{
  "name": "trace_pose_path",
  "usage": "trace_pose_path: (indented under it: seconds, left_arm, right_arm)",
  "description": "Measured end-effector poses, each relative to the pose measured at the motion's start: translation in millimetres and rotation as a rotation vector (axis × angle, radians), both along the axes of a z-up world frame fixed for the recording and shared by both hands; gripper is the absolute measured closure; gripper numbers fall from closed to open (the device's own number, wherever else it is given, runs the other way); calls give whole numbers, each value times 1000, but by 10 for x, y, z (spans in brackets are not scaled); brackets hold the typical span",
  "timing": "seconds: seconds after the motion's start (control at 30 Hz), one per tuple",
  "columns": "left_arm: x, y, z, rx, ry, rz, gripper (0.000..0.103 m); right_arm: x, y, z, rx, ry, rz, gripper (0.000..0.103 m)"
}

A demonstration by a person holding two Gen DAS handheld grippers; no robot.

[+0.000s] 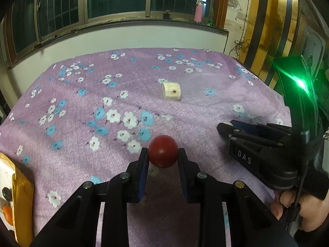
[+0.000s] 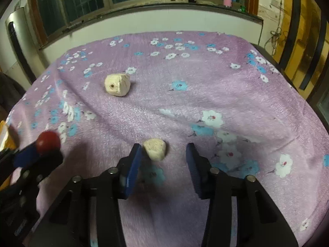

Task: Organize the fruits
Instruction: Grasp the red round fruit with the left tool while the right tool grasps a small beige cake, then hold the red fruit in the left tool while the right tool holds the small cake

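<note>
My left gripper (image 1: 163, 151) is shut on a round red fruit (image 1: 163, 154) and holds it over the purple flowered cloth (image 1: 123, 94); the fruit also shows at the left of the right wrist view (image 2: 48, 142). My right gripper (image 2: 163, 147) is open above the cloth, with a small pale fruit chunk (image 2: 155, 149) lying between its fingers, close to the left fingertip (image 2: 135, 154). A larger pale chunk (image 2: 117, 84) lies farther back; it also shows in the left wrist view (image 1: 171, 91). The right gripper (image 1: 226, 126) shows at the right of the left wrist view.
A yellow-rimmed tray (image 1: 22, 195) holding an orange fruit (image 1: 7, 214) sits at the table's left edge. A windowsill with a pink bottle (image 1: 198, 13) runs behind the table. The person's hand (image 1: 296, 207) holds the right gripper's handle.
</note>
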State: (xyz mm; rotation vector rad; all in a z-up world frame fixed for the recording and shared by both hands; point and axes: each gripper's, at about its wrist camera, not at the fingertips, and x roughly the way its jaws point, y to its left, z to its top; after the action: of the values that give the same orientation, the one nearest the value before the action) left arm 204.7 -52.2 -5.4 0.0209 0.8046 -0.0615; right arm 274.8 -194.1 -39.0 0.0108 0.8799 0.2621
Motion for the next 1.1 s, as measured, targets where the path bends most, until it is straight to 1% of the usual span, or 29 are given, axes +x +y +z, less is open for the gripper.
trace_pose_path:
  seconds: [0.03,0.07,0.17,0.23,0.33,0.47,0.57,0.87,1.1]
  left_arm:
    - [-28,13,3,-4,2,-1,76]
    - [-59,18,10,-7,2,-5,76]
    - [-199,49,41,-9,-2,-17,76]
    - [-298,70,50,-5,-2,-22,76]
    - [-462,122,56,-14,0,-22,76]
    - [-694,177,38,3,17,-14,76]
    - [-867,229,28,24,23,0,76]
    - [-1340,396,0,61,15,42,76]
    - [-1537,433,32,62,0,43,76]
  right_arm:
    - [14,29,-4,-12,-4,-3,70]
    - [14,42,-5,-3,-1,3,80]
    - [-46,115,-4,-46,-18,5,80]
    - [-98,75,11,-23,-18,-11,80]
    - [-283,-2,108,1,-48,-39,80]
    - [-669,-93,234,32,-83,-62,80]
    - [-957,-105,270,53,-90,-65,80]
    - [-1767,155,283,109,-105,-29,80]
    - [-2095,346,303,107,-130,-20,80]
